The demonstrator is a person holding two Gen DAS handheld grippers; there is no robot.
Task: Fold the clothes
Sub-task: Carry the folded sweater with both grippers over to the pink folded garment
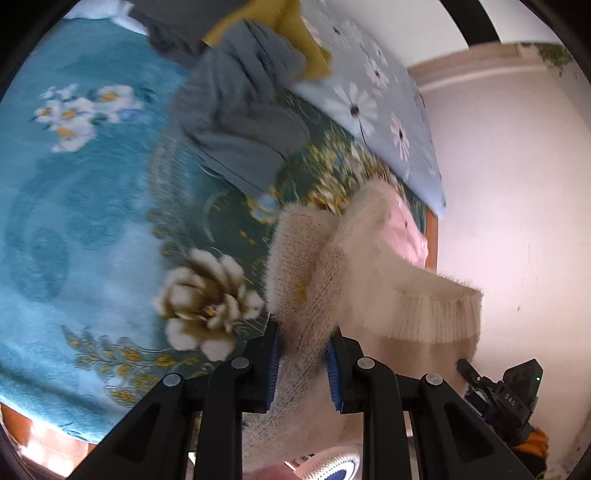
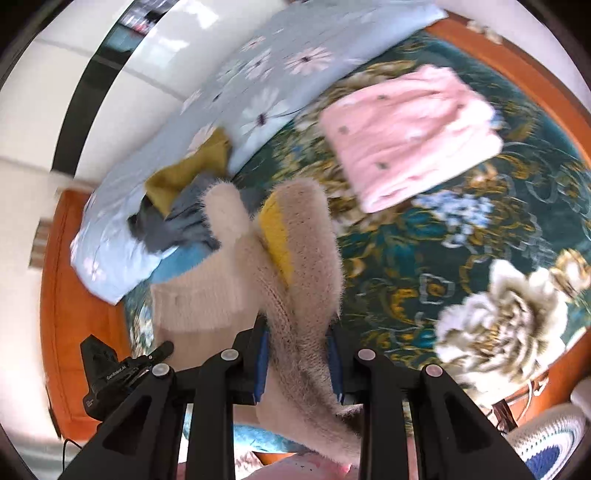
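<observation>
A fuzzy cream knit sweater (image 1: 332,273) hangs between both grippers above the bed. My left gripper (image 1: 303,339) is shut on a bunched part of it, with its ribbed hem (image 1: 436,314) spread to the right. My right gripper (image 2: 298,334) is shut on another part of the cream sweater (image 2: 303,258), which shows a yellow patch (image 2: 277,236). A folded pink garment (image 2: 410,136) lies flat on the bed beyond. A heap of grey (image 1: 243,110) and mustard (image 1: 295,33) clothes lies by the pillow.
The bed has a teal floral blanket (image 1: 85,206) and a light blue daisy pillow (image 2: 258,92) by the wall. An orange wooden bed frame (image 2: 74,295) runs along the edge. The other gripper shows at the right of the left wrist view (image 1: 502,398).
</observation>
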